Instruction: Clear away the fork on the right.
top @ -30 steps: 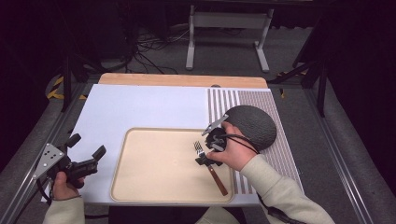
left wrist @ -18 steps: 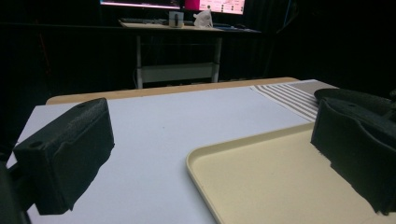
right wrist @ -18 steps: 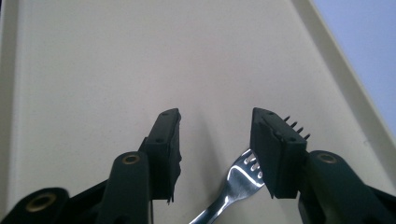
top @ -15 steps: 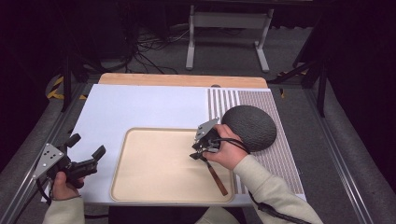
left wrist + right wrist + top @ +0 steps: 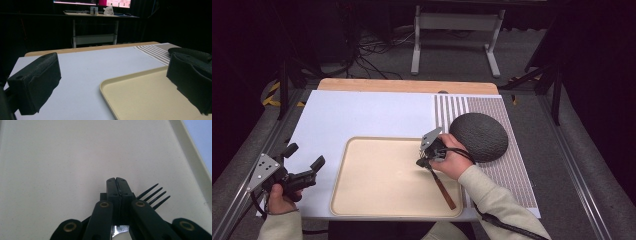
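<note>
A fork with a brown wooden handle (image 5: pixel 443 189) lies slanted on the right part of the cream tray (image 5: pixel 377 200). My right gripper (image 5: pixel 426 159) is shut on the fork's metal neck. In the right gripper view its jaws (image 5: pixel 116 183) are pressed together and the dark tines (image 5: pixel 153 194) stick out to their right over the tray floor (image 5: pixel 62 157). My left gripper (image 5: pixel 305 155) is held open over the white mat, left of the tray, with nothing between its jaws. In the left gripper view its pads (image 5: pixel 35 85) frame the tray's near corner (image 5: pixel 140 100).
A dark, rough, round dome (image 5: pixel 478 136) sits on the striped placemat (image 5: pixel 512 175) just right of my right hand. The white mat (image 5: pixel 362 112) covers the table's left and middle. A wooden strip (image 5: pixel 407 85) runs along the far edge. Metal rails flank the table.
My right gripper moved left and down from beside the dark dome onto the fork's neck and is now shut on it. The left gripper has stayed where it was.
</note>
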`<state>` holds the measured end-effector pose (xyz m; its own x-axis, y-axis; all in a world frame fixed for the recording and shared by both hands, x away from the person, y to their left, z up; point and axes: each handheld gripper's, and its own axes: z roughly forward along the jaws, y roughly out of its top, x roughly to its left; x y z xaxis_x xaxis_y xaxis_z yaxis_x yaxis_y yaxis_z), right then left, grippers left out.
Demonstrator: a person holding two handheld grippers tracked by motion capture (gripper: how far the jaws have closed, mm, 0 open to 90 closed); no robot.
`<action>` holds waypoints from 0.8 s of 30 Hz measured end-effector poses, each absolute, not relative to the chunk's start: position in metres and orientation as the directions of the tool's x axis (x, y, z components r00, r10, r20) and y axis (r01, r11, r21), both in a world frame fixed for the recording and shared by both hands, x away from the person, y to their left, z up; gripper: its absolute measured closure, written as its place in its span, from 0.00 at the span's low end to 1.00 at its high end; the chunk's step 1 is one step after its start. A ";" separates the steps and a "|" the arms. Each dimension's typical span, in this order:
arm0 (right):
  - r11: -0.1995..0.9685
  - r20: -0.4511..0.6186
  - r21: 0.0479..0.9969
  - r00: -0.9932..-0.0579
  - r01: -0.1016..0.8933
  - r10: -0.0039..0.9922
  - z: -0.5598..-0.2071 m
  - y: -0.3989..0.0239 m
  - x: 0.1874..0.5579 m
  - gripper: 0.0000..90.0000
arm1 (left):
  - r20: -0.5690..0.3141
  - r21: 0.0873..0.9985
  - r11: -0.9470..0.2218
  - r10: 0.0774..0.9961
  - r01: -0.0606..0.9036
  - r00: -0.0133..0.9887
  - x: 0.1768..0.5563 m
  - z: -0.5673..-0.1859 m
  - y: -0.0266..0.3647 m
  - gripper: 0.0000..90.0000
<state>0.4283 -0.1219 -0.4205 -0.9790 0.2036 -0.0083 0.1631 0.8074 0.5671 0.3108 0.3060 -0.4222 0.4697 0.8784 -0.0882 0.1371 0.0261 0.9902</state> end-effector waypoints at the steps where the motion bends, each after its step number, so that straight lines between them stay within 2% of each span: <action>1: 0.806 -0.004 0.568 -0.979 0.165 0.203 -0.422 -0.122 0.429 1.00 | -0.088 0.990 0.026 0.879 0.137 0.469 0.311 -0.422 0.306 0.00; 24: 0.831 -0.010 0.524 -0.974 0.189 0.228 -0.434 -0.123 0.434 1.00 | -0.088 0.990 0.026 0.879 0.136 0.468 0.311 -0.422 0.306 0.00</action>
<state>0.4344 -0.1235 -0.4342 -0.9737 0.2278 -0.0102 0.1888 0.8305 0.5240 0.3108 0.3064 -0.4220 0.4682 0.8793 -0.0877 0.1364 0.0262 0.9903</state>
